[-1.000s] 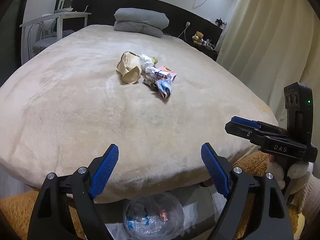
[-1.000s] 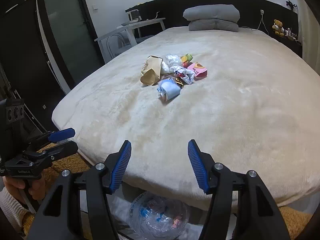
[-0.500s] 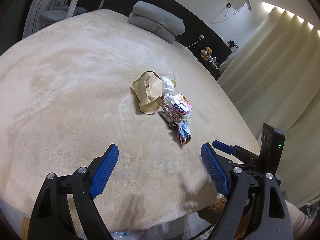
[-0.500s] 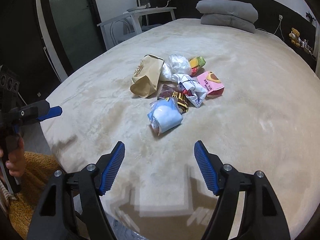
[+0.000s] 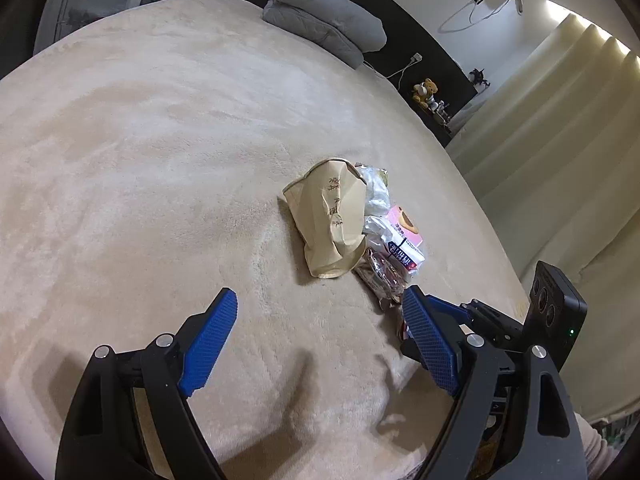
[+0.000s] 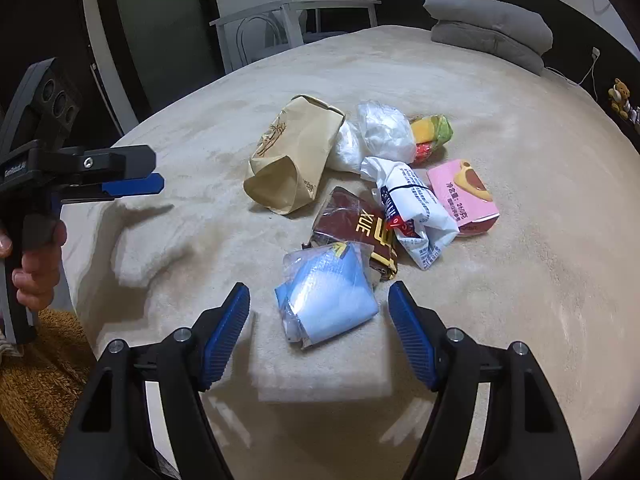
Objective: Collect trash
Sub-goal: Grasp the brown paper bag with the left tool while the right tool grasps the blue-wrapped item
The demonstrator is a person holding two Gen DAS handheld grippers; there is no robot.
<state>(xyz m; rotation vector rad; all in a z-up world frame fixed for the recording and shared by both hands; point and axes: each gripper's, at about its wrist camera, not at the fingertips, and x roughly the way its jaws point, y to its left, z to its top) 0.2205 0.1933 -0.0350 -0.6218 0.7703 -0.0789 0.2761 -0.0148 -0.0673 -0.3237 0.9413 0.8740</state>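
A pile of trash lies mid-bed: a crumpled brown paper bag (image 6: 292,156), a white plastic bag (image 6: 384,132), a yellow-green wrapper (image 6: 434,132), a pink box (image 6: 464,196), a white printed wrapper (image 6: 416,216), a brown packet (image 6: 356,228) and a light blue packet (image 6: 328,292). My right gripper (image 6: 320,312) is open, its jaws on either side of the blue packet's near end. My left gripper (image 5: 320,320) is open and empty, short of the paper bag (image 5: 332,220). It also shows at the left in the right wrist view (image 6: 136,176).
The beige bed cover (image 5: 140,160) spreads all round the pile. Grey pillows (image 5: 324,20) lie at the headboard. A white desk and chair (image 6: 296,16) stand to the left, curtains (image 5: 560,140) to the right. An orange rug (image 6: 40,380) lies below the bed edge.
Both grippers moved forward from the foot of the bed over the cover toward the pile. The right one now brackets the blue packet. The clear bag on the floor has dropped out of view.
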